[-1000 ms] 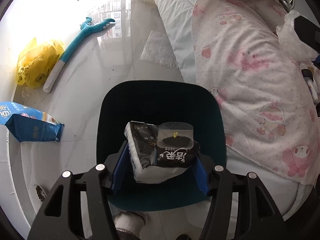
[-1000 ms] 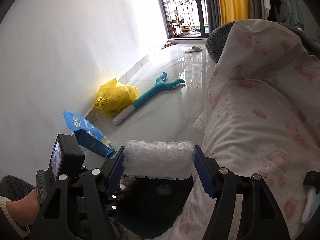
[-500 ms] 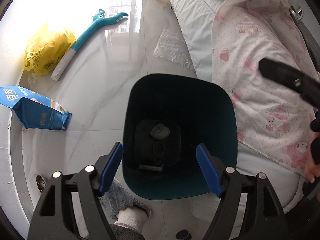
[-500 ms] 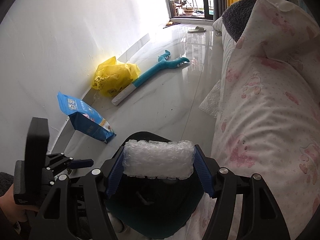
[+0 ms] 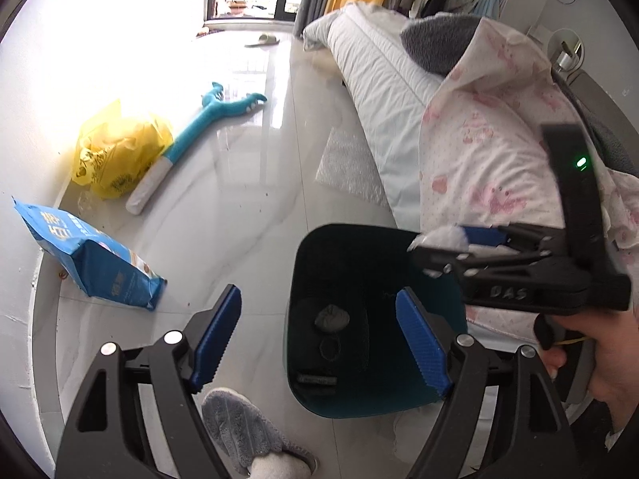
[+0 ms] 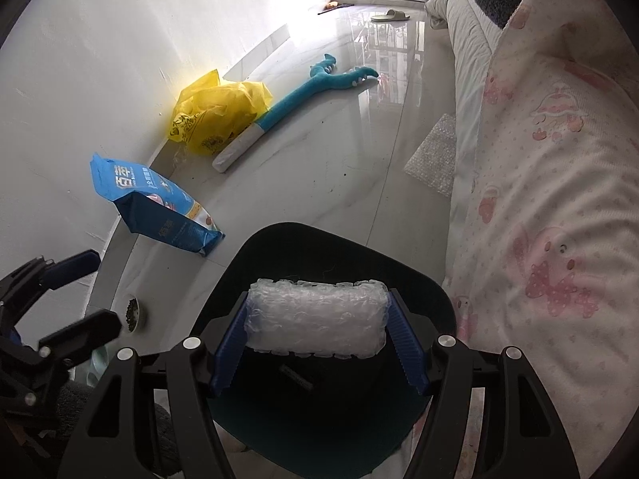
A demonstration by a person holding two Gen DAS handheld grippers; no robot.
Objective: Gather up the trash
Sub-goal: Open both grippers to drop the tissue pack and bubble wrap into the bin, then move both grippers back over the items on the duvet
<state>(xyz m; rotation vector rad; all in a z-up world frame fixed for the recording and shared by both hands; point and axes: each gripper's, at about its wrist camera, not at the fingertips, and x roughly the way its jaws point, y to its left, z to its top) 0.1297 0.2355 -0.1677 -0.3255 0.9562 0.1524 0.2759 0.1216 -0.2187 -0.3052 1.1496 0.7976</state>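
Observation:
A dark teal bin (image 5: 359, 231) stands on the floor beside the bed. My left gripper (image 5: 319, 319) hovers above its left rim, jaws opening, with nothing between them. At the bottom of the bin lie a grey wad (image 5: 331, 317) and a dark packet. My right gripper (image 6: 317, 307) is shut on a roll of bubble wrap (image 6: 315, 323) and hangs over the bin's mouth (image 6: 319, 231). The left wrist view shows the right gripper (image 5: 459, 239) from the side, held in a hand at the bin's right rim.
Along the wall lie a blue bag (image 5: 92, 259), a yellow plastic bag (image 5: 116, 155) and a teal plush toy (image 5: 207, 119). A sheet of bubble wrap (image 5: 351, 167) lies by the bed with its pink-patterned quilt (image 5: 499, 139). A slippered foot (image 5: 247, 431) stands near the bin.
My left gripper let go of the black-and-white packet, which dropped into the bin, then opened wider and lifted away. My right gripper came down over the bin with the bubble wrap.

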